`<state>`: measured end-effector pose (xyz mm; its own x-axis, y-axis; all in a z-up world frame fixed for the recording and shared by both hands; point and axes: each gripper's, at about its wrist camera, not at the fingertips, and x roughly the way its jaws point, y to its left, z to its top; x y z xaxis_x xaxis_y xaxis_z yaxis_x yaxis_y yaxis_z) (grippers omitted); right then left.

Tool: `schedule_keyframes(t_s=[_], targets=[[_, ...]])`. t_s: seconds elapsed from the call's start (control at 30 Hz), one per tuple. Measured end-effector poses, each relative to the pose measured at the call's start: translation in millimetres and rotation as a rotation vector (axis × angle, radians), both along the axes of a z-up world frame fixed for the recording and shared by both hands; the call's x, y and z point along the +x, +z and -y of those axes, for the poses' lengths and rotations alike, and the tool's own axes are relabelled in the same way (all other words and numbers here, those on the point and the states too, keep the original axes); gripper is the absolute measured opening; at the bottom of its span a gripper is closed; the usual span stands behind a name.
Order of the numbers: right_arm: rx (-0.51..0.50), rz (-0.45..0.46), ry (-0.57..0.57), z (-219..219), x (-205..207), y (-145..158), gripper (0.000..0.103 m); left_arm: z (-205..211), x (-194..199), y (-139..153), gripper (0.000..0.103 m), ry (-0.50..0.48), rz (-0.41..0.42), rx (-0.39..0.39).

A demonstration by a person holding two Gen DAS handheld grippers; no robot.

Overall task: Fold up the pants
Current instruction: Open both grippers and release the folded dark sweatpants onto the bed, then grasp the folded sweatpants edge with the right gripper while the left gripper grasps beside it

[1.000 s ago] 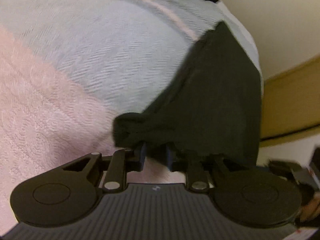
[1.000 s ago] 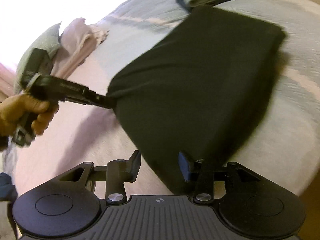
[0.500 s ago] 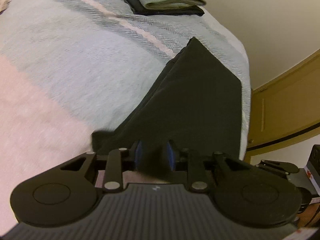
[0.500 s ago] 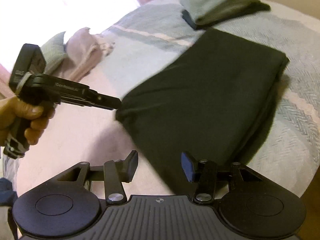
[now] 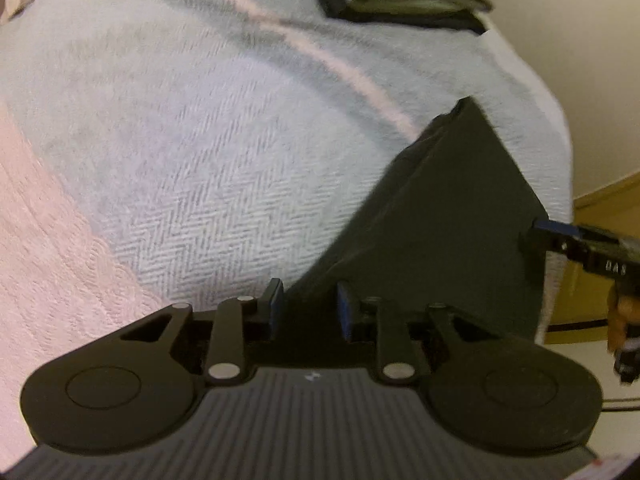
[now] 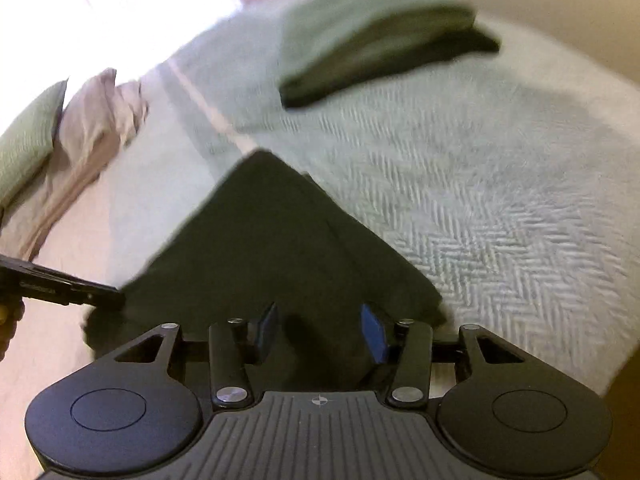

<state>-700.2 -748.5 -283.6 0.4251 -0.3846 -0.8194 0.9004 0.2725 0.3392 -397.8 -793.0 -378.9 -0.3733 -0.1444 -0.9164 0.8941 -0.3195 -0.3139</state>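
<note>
- Two grippers stand at one end of the black pants (image 5: 448,248), which lie folded into a thick dark slab on the herringbone blanket (image 5: 192,152) near the edge of the bed.
- The left gripper (image 5: 308,308) has the near left corner of the slab between its blue pads; its jaws are opening, a gap shows on either side of the cloth, so I judge the hold is letting go.
- The right gripper (image 6: 320,330) straddles the near right part of the same end; its jaws are closing but stand well apart, the cloth is between them and the pads do not press on it.
- The long axis of the slab runs away from both grippers, up the bed toward a pile of folded clothes (image 6: 384,44) that lies well apart beyond the far corner.
- Each gripper is equally near its own corner; neither is close to the far end.
- Judgement: the next move turns on this axis, whether a further fold brings the near end over toward the far one, or the slab is carried along it to the pile.
</note>
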Motion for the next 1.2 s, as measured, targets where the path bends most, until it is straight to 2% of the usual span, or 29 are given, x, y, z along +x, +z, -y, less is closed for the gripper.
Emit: schedule_keyframes(t_s=[0.07, 0.13, 0.2, 0.27, 0.37, 0.43, 0.53, 0.6, 0.73, 0.8, 1.0, 1.2], targets=[[0.024, -0.003, 0.041, 8.6, 1.2, 1.7, 0.044, 3.0, -3.8, -6.3, 0.033, 0.023, 0.021, 0.007], [0.030, -0.003, 0.062, 1.4, 2.4, 10.6, 0.045, 0.8, -3.0, 0.0, 0.032, 0.042, 0.031, 0.006], [0.048, -0.006, 0.054, -4.2, 0.1, 20.8, 0.048, -4.9, -1.4, 13.9, 0.029, 0.069, 0.042, -0.006], [0.061, -0.032, 0.039, -16.9, -2.7, 30.4, 0.058, -15.8, 3.8, 32.9, 0.029, 0.110, 0.053, -0.021], [0.068, -0.070, 0.010, -38.2, -7.6, 48.2, 0.067, -37.0, 15.1, 63.7, 0.031, 0.176, 0.057, -0.057], [0.067, -0.078, -0.007, -52.1, -6.1, 63.1, 0.068, -53.4, 21.2, 79.7, 0.035, 0.211, 0.055, -0.075], [0.065, -0.081, -0.043, -78.4, -9.4, 84.7, 0.068, -81.4, 31.0, 96.3, 0.049, 0.243, 0.040, -0.086], [0.055, -0.072, -0.082, -97.3, -12.3, 100.4, 0.069, -100.4, 35.3, 102.3, 0.064, 0.240, 0.033, -0.093], [0.021, -0.042, -0.138, -138.4, -16.5, 127.4, 0.070, -137.2, 47.2, 114.5, 0.073, 0.257, 0.040, -0.113], [0.011, -0.044, -0.161, -155.9, -17.2, 134.6, 0.070, -152.9, 52.0, 121.4, 0.082, 0.269, 0.044, -0.131], [0.004, -0.014, -0.200, -176.8, -19.5, 147.8, 0.070, -185.7, 55.3, 135.4, 0.089, 0.278, 0.052, -0.144], [0.002, -0.037, -0.139, -150.8, -18.5, 155.1, 0.070, -198.0, 40.4, 145.0, 0.092, 0.303, 0.106, -0.165]])
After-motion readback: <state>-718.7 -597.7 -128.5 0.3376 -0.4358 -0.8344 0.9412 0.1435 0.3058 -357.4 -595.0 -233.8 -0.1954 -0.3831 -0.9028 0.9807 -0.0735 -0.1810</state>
